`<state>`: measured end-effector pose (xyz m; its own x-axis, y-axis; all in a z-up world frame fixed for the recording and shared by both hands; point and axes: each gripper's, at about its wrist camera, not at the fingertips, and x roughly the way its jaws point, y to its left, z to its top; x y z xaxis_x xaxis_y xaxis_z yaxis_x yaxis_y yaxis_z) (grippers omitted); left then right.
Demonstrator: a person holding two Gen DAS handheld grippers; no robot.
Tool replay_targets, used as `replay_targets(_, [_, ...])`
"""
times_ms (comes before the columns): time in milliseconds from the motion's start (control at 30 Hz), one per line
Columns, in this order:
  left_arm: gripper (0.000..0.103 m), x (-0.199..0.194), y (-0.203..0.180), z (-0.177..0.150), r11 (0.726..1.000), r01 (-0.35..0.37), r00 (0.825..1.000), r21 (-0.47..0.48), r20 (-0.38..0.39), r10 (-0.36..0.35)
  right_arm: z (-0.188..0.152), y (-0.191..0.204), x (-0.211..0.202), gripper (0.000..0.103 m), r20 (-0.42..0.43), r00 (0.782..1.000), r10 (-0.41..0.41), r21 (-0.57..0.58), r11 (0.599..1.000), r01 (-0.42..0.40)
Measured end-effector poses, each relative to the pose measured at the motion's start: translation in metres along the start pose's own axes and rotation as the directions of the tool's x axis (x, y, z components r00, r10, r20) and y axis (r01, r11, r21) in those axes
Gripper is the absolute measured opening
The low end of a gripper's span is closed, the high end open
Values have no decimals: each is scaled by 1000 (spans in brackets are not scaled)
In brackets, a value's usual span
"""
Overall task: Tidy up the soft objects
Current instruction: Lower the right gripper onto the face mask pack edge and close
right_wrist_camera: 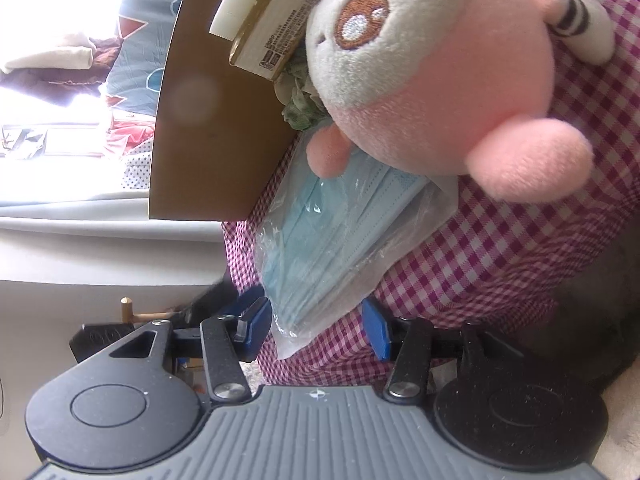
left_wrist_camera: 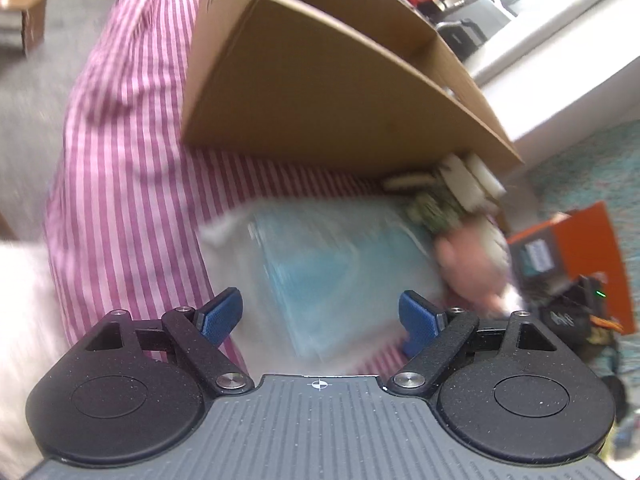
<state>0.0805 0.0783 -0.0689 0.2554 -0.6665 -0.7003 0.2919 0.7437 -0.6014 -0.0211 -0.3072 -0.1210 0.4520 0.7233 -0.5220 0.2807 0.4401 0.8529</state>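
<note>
The left gripper (left_wrist_camera: pixel 320 316) is hovering with its blue fingers (left_wrist_camera: pixel 220 314) spread wide apart and gripping nothing; straight ahead of it, between the two fingertips and a little beyond, a clear bag of blue face masks (left_wrist_camera: pixel 320 264) is lying on pink-and-white checked cloth (left_wrist_camera: pixel 128 168), blurred in this view. Beyond the bag and above it, a cardboard box (left_wrist_camera: pixel 320 96) is tipping toward the gripper, and a plush toy (left_wrist_camera: pixel 468 264) is showing as a pink blur ahead to the right, at the box's lower corner. The right gripper (right_wrist_camera: pixel 316 326) is also standing parted, its fingers (right_wrist_camera: pixel 256 328) reaching either side of the near end of the same bag of masks (right_wrist_camera: pixel 340 232) without pressing on it. Ahead of that gripper, the pink-and-white plush toy (right_wrist_camera: pixel 436 64) is resting on the far end of the bag, and the cardboard box (right_wrist_camera: pixel 208 120) is standing ahead to the left with a printed carton (right_wrist_camera: pixel 280 24) sticking out of it.
</note>
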Motion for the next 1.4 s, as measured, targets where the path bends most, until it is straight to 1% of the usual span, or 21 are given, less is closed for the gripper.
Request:
replay_targets(67, [83,-5,-2,-10,1000,13,999,-8,-29,-13,-2,-3,-4,54,-4,1000,0,2,1000,0])
replay_targets(100, [83,-9,-3,-13,1000,8,1000,-1,-23,-8,-4,-5,-7,54,-4,1000,0,4,1000,0])
replay_targets(167, [83,-18,-11,-19,998,-32,999,52,28,31,-6,-8,-12,54,1,1000,-1,6,1000,1])
replay_targets(233, [85,-25,-22,-16,988,-99,991,118,105,87,-7,-12,-15,54,8,1000,4,8,1000,-4])
replay_targets(300, [87,-23,-35,-10,970,-138,981,201,161,106,-7,-13,-15,54,14,1000,11,19,1000,-11])
replay_targets(367, [87,-13,-45,-1,945,-165,976,281,187,115,-7,-13,-14,54,20,1000,14,25,1000,-14])
replay_targets(467, [87,12,-58,13,886,-235,967,401,190,171,-7,-10,-13,54,22,1000,9,20,1000,-10])
replay_targets(500, [87,20,-61,17,871,-246,966,425,185,183,-8,-9,-12,54,21,1000,6,16,1000,-7])
replay_targets(533, [87,28,-61,22,862,-244,968,445,169,187,-8,-8,-12,54,21,1000,4,13,1000,-4])
replay_targets(600, [87,42,-61,32,858,-235,972,457,132,196,-8,-7,-12,54,21,1000,2,11,1000,-3])
replay_targets(667, [87,57,-59,41,853,-245,969,460,103,222,-7,-9,-11,54,23,1000,11,21,1000,-11])
replay_targets(700, [87,63,-58,44,853,-241,970,462,84,228,-7,-10,-11,54,23,1000,17,28,999,-18])
replay_targets(767, [89,73,-55,49,870,-219,972,442,18,236,-6,-13,-11,54,24,999,31,40,999,-32])
replay_targets(800, [90,73,-55,49,872,-207,975,443,15,223,-6,-14,-10,54,25,999,37,48,998,-38])
replay_targets(900, [90,72,-57,48,886,-163,978,434,-50,205,-5,-19,-10,54,25,998,57,67,996,-58])
replay_targets(1000, [91,68,-58,44,905,-123,973,407,-130,190,-5,-23,-11,54,28,997,75,82,994,-77])
replay_targets(1067, [92,64,-56,41,925,-86,968,370,-188,165,-6,-27,-12,54,28,996,84,91,992,-86])
replay_targets(1133, [92,60,-54,37,940,-60,963,336,-228,143,-7,-28,-15,54,33,995,91,91,991,-94])
replay_targets(1300, [92,52,-42,22,970,12,956,242,-286,59,-11,-34,-21,55,51,993,105,88,990,-109])
replay_targets(1333, [91,52,-40,21,975,26,955,220,-293,40,-12,-35,-22,61,52,994,96,90,991,-100])
replay_targets(1400, [88,52,-37,17,982,50,954,180,-299,7,-15,-37,-22,62,58,997,48,90,994,-53])
